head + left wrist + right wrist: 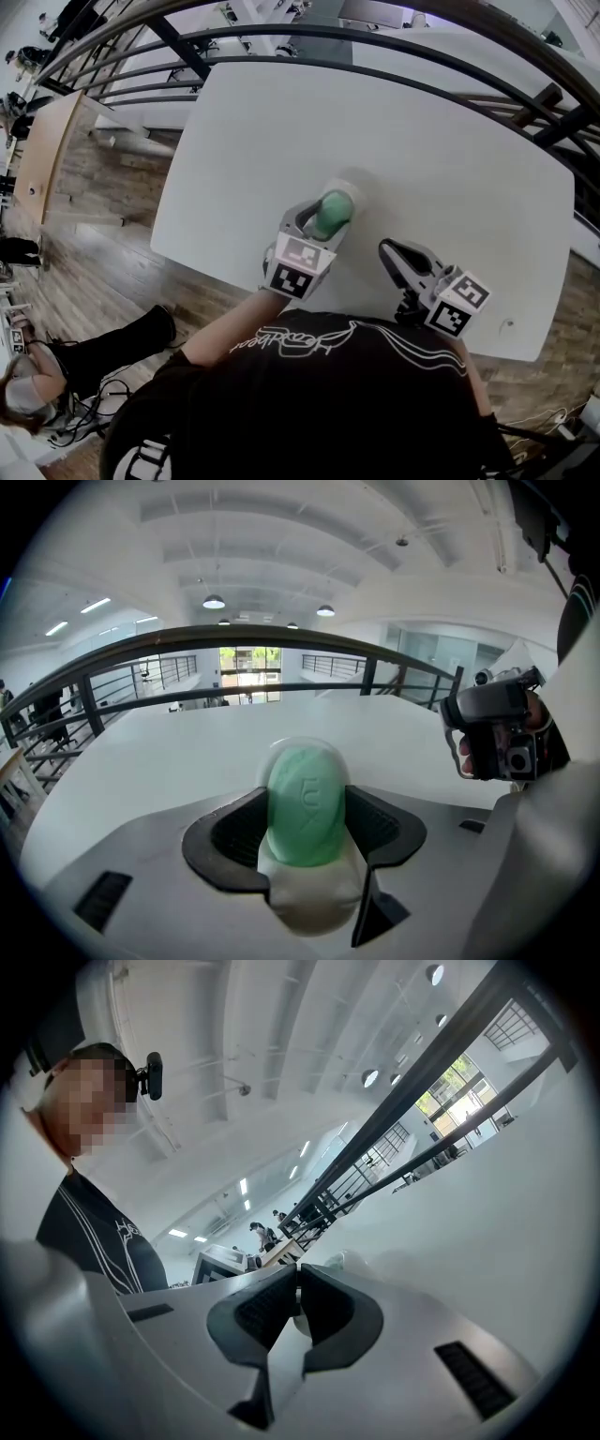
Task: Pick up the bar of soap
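A green oval bar of soap point(333, 214) point(306, 799) lies on a white soap dish point(350, 187) point(311, 907) near the front of the white table point(422, 131). My left gripper point(328, 220) point(306, 822) reaches over it from the near side. Its two dark pads point(380, 825) sit against the soap's left and right flanks, shut on it. The soap still rests on the dish. My right gripper point(388, 249) point(297, 1299) hovers over the table to the right of the soap, shut and empty, with its pads touching each other.
The table's front edge point(234, 277) runs just under both grippers, with wooden floor beyond it. A dark metal railing point(309, 37) curves behind the table. A seated person's legs point(103, 347) are at the lower left.
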Demonstrator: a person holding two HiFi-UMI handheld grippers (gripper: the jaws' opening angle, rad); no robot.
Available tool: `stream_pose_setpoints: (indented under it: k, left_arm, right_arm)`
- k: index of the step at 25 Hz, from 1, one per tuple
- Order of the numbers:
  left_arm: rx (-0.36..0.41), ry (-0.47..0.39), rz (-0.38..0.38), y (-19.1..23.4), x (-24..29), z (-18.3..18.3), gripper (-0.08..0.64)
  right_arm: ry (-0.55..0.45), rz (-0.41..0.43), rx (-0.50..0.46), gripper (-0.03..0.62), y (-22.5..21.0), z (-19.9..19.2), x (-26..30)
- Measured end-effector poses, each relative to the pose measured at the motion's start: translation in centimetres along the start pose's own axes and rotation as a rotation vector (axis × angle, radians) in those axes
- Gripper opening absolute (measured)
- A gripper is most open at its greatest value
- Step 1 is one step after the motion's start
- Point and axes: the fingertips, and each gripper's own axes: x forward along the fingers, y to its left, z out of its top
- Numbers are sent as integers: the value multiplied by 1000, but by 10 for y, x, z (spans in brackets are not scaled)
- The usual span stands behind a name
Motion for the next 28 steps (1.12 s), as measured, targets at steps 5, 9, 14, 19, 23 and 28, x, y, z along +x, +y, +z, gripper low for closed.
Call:
stream_pose_setpoints:
  k: [5,9,14,19,23,28]
  left_arm:
    - [13,10,-2,-1,0,0,268]
    - [19,19,-8,-1,1,1,265]
    - [27,35,-19,-1,1,1,264]
    - [27,44,-28,0,2,0,262]
    - [28,44,-37,0,4,1,262]
    - [18,35,-51,-4,2,4,262]
  right_arm:
    - [8,5,1,18,3,-3,2]
    - [13,11,5,18,3,-4,3]
    - [12,12,11,18,3,-4,2]
    - [4,8,13,18,3,-3,1]
    - [-4,1,17,18,1,-4,1]
    - [-13,-20,25,18,3,-8,-8]
